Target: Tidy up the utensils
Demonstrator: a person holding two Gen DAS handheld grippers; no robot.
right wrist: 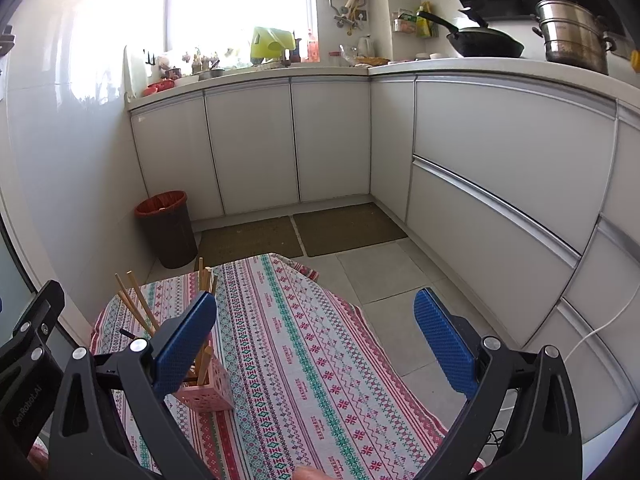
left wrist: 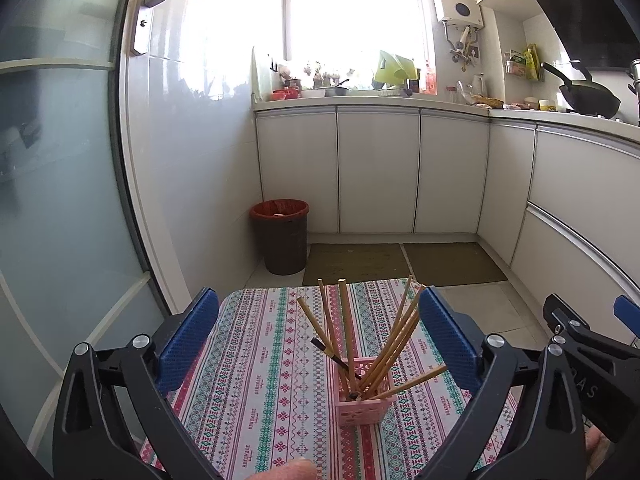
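Observation:
A pink perforated holder (left wrist: 366, 400) stands on the patterned tablecloth (left wrist: 260, 380) and holds several wooden chopsticks (left wrist: 346, 328) fanned upward, plus one dark-tipped stick (left wrist: 332, 354). My left gripper (left wrist: 318, 336) is open and empty, its blue pads apart on either side of the holder, above it. In the right wrist view the holder (right wrist: 208, 390) sits at the left, partly behind the left pad. My right gripper (right wrist: 320, 340) is open and empty over the cloth (right wrist: 312, 360), to the right of the holder. The right gripper's body also shows at the right edge of the left wrist view (left wrist: 592, 360).
A brown bin with a red liner (left wrist: 280, 236) stands on the floor beyond the table, with two floor mats (left wrist: 400, 262) and white cabinets (left wrist: 376, 172) behind. A glass door (left wrist: 60, 200) is at the left. A wok (right wrist: 484, 42) and a steel pot (right wrist: 572, 36) sit on the counter.

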